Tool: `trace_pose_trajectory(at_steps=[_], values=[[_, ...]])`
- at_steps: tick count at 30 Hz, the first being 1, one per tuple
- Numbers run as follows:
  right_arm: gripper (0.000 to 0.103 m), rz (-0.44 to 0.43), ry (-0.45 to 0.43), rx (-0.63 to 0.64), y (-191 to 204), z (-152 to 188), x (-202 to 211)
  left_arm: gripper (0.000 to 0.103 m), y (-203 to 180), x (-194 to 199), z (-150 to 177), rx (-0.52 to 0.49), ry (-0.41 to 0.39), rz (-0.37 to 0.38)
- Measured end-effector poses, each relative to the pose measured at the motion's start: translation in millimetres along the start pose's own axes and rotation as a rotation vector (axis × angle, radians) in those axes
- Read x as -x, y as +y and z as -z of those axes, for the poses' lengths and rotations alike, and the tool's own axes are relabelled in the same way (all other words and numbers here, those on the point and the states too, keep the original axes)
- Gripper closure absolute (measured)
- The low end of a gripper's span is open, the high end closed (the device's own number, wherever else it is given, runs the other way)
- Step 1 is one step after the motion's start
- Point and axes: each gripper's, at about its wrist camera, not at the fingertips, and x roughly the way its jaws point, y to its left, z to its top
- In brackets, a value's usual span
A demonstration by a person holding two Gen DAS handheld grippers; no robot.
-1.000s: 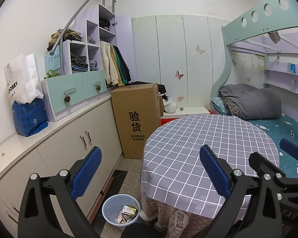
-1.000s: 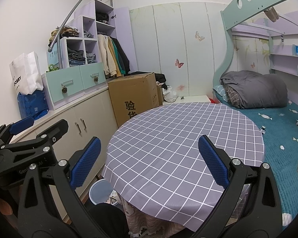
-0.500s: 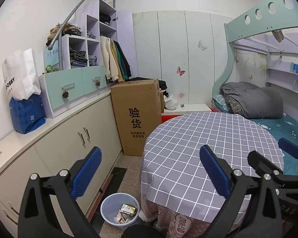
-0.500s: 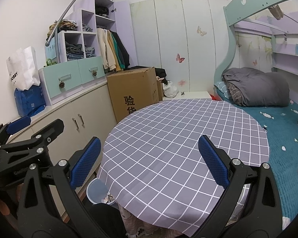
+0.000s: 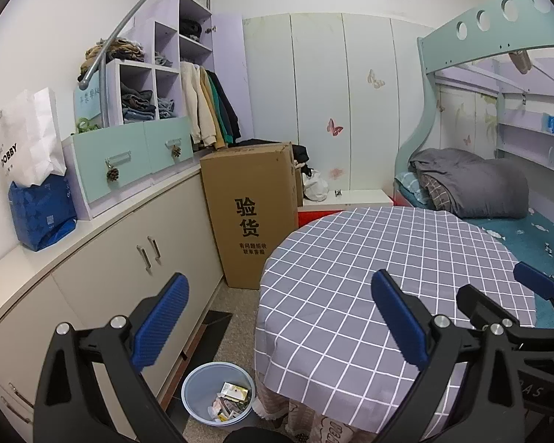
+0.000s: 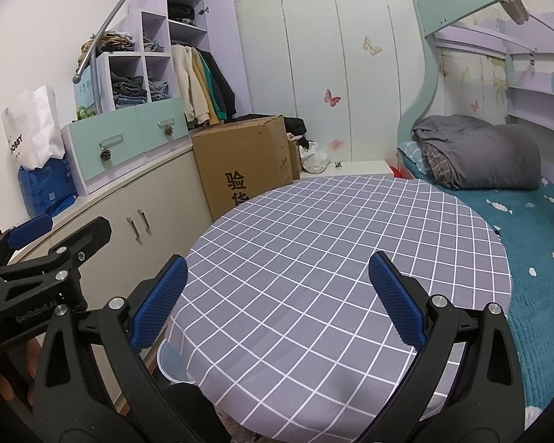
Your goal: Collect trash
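Observation:
A light blue trash bin [image 5: 218, 393] stands on the floor beside the round table, with paper and packaging scraps [image 5: 229, 400] inside. In the right wrist view only its rim [image 6: 170, 361] shows under the cloth's edge. My left gripper [image 5: 277, 321] is open and empty, held above the gap between cabinet and table. My right gripper [image 6: 277, 299] is open and empty over the grey checked tablecloth [image 6: 332, 243]. No trash shows on the tabletop. Each gripper shows at the edge of the other's view: the right one [image 5: 528, 310] and the left one [image 6: 37, 258].
A low beige cabinet [image 5: 129, 258] runs along the left wall with a blue bag [image 5: 42, 217] and white bag [image 5: 29, 140] on top. A tall cardboard box [image 5: 251, 214] stands behind the table. A bunk bed with teal cover [image 6: 535, 229] is on the right.
Both grippers have drifted slightly back and up, so the views shifted a little. The jaws stayed open and empty.

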Motion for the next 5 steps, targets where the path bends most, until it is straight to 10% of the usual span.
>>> trace_pose_trajectory(at_steps=[5], values=[[0.007, 0.0, 0.036, -0.011, -10, 1, -20, 0.006, -6, -22, 1, 0.008, 0.046, 0.013]])
